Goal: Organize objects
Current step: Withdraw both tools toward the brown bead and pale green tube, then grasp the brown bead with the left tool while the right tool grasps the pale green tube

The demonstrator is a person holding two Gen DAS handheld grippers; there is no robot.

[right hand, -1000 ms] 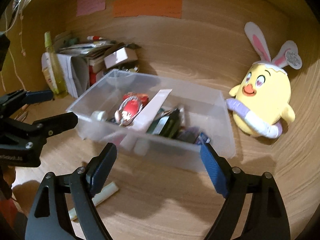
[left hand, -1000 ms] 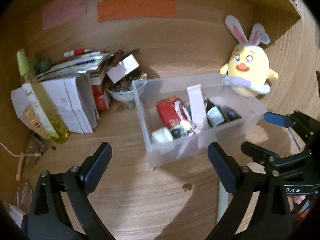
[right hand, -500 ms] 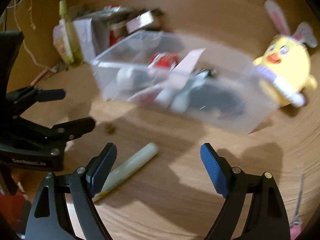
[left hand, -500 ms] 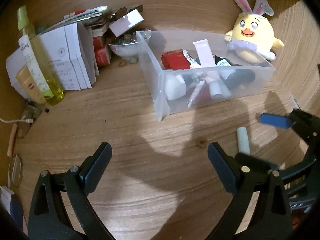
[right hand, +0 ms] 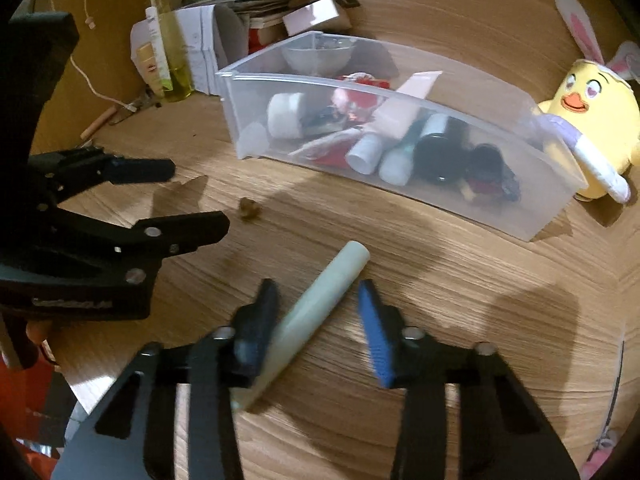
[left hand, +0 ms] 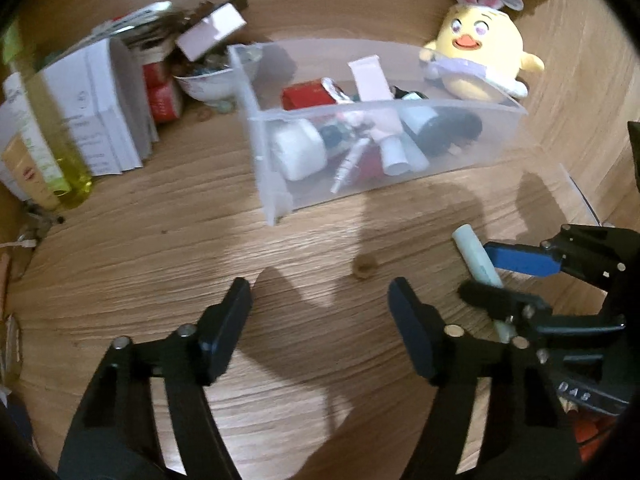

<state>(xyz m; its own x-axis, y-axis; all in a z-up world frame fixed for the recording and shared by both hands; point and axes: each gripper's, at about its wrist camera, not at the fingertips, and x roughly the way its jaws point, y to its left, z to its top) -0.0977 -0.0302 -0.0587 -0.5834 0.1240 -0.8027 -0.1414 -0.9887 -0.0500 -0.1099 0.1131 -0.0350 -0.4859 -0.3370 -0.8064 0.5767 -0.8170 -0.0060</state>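
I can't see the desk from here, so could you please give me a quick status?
Right gripper closing around pale tube, grip unconfirmed. Left gripper closing on nothing. Clear bin beyond, path open.

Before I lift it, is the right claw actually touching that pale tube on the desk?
Cannot tell. In the right wrist view the pale tube lies between the closing right claw's fingers, hard against the black one, but blur hides any contact.

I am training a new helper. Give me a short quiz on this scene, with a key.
1. True or false: the pale tube lies inside the clear bin.
2. Which toy sits next to the bin? A) plush chick B) teddy bear C) toy car
3. What lies between the fingers of the right gripper?
Key: 1 false, it lies on the table; 2 A; 3 the pale tube; those jaws have just been closing, not yet clamped.
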